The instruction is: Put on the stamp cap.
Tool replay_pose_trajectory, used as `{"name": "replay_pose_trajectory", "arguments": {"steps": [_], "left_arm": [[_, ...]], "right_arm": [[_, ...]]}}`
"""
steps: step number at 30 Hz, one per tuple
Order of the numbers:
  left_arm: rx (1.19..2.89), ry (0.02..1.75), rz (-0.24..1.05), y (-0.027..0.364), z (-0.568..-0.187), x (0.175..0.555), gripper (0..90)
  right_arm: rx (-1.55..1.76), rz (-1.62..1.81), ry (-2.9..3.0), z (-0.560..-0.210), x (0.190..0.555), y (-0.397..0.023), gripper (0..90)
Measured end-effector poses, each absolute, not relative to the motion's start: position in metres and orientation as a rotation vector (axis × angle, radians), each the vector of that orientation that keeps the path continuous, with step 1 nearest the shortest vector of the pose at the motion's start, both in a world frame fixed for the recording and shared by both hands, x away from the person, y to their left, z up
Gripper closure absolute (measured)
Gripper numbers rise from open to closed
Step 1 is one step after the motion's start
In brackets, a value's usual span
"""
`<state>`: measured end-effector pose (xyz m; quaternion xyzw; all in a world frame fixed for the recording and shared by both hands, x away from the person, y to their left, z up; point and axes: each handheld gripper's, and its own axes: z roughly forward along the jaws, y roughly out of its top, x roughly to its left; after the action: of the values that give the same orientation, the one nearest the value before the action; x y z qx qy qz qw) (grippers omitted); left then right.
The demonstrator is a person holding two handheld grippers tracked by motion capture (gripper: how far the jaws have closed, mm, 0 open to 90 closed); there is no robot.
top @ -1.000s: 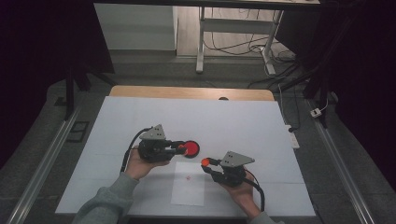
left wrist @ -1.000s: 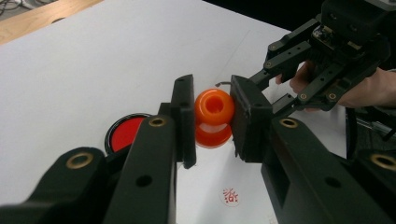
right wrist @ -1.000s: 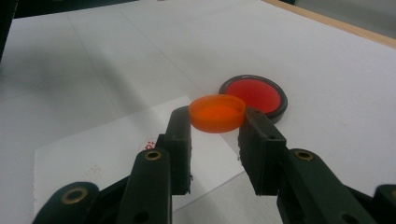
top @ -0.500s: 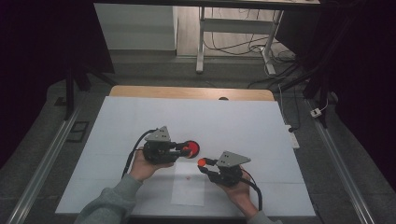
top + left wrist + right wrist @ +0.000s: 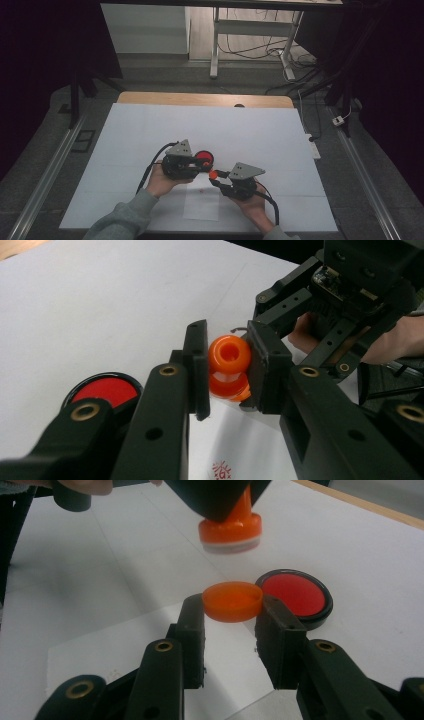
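Orange stamp (image 5: 229, 367) clamped in the left gripper (image 5: 200, 167) has shifted nearer the right gripper (image 5: 216, 177), whose jaws remain clenched on the orange cap (image 5: 232, 600).

The high view looks forward and down on the white worktop (image 5: 150, 130) from far above. Each claw view rides close on its own claw and looks along the black jaws. All three views share the red ink pad (image 5: 204, 158) (image 5: 104, 390) (image 5: 295, 596).
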<state>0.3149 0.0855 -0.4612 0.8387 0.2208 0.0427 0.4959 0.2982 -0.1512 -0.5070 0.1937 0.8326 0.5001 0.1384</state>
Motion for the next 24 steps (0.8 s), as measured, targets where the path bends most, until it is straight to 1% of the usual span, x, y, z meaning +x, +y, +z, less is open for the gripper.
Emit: {"name": "replay_pose_trajectory", "arguments": {"steps": [24], "left_arm": [[2.060, 0.519, 0.089, 0.0758, -0.4681, 0.3141, 72.2]], "right_arm": [[0.556, 1.441, 2.416, -0.5062, 0.2986, -0.1505, 64.6]]}}
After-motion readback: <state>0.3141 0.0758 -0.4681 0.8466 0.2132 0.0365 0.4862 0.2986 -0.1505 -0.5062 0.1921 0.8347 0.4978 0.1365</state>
